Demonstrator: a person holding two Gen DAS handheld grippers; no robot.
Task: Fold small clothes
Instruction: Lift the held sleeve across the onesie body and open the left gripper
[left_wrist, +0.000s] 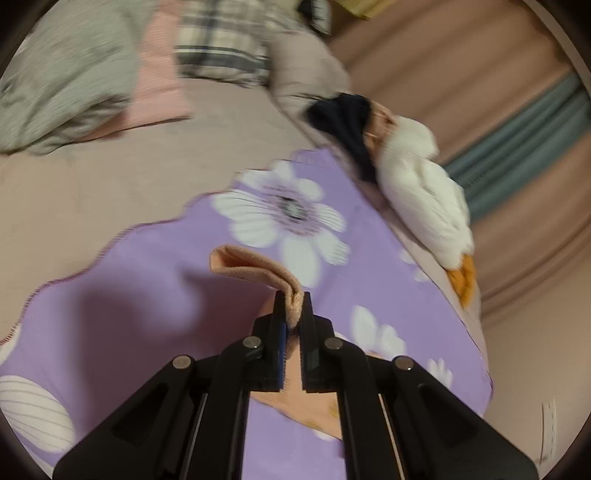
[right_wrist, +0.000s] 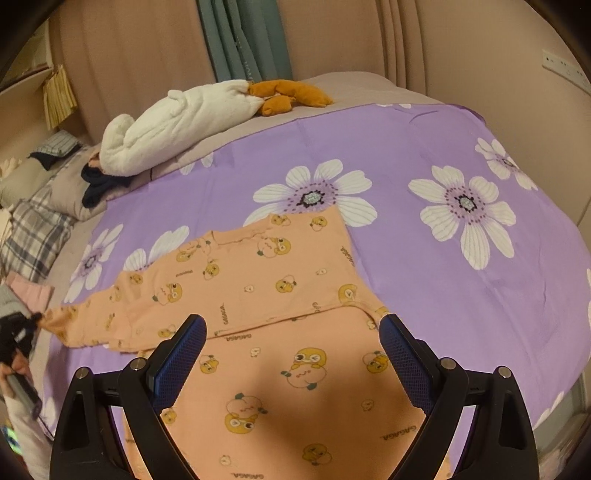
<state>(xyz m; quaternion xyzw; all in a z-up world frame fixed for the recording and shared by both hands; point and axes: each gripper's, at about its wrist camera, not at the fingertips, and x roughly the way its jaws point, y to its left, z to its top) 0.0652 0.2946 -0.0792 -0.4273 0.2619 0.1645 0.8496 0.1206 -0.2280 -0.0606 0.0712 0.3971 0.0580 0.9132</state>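
Peach baby onesie (right_wrist: 258, 280) lies flat on the purple floral sheet (right_wrist: 424, 155), body at 6 o'clock in the right wrist view, long axis running out to a sleeve at abt 9 o'clock. Our left gripper (left_wrist: 293, 306) is clamped on that sleeve cuff (left_wrist: 255, 269), fabric pinched btwn narrow jaws & lifted off the sheet. Our right gripper (right_wrist: 293, 332) hovers wide open over the torso, gripping nothing. We judge the sleeve folds inward, toward 3 o'clock, so left is the nearer hand. White plush duck (right_wrist: 177, 122) sits at 11 o'clock, well apart.

Black hand-held gripper (right_wrist: 291, 332), blue ribbed pads (right_wrist: 177, 358), seemingly steel pivot pins.
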